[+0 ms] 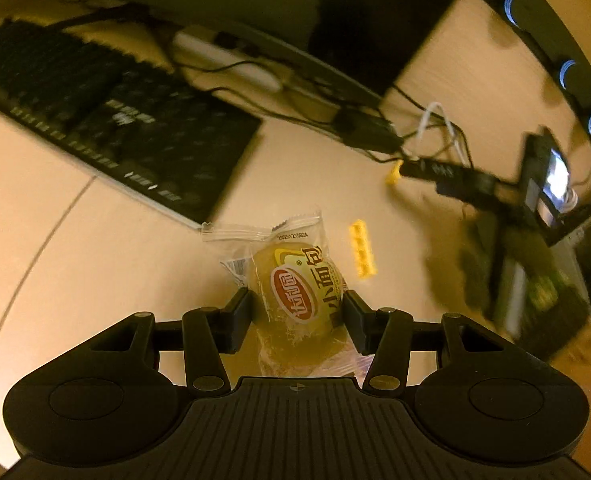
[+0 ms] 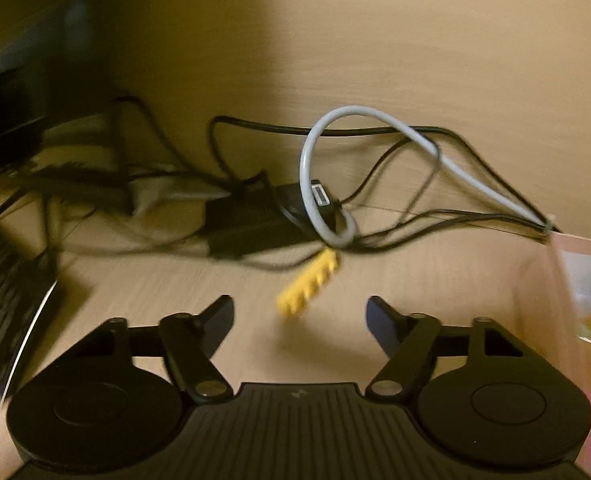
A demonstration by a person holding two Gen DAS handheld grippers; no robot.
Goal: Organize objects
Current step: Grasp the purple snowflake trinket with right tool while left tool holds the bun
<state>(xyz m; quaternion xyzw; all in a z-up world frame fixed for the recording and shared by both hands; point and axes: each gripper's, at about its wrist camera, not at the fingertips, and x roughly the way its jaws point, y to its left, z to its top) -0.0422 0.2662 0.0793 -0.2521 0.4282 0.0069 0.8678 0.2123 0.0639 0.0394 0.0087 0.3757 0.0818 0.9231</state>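
A small bread in a clear wrapper [image 1: 295,292] with a red and yellow label sits between the pads of my left gripper [image 1: 297,312], which is shut on it above the table. A yellow toy brick [image 1: 362,249] lies on the table just beyond it, and a second yellow piece [image 1: 394,172] lies farther off by the cables. In the right wrist view a yellow brick [image 2: 309,286] lies on the table, its near end level with the tips of my right gripper [image 2: 300,308]. That gripper's fingers stand apart and touch nothing.
A black keyboard [image 1: 107,120] lies to the left, and a white power strip [image 1: 223,60] and tangled cables [image 2: 375,184] with a black adapter [image 2: 251,224] lie at the back. A cardboard box wall [image 2: 551,280] stands at the right. A blurred dark device with a lit screen [image 1: 551,184] hangs at the right.
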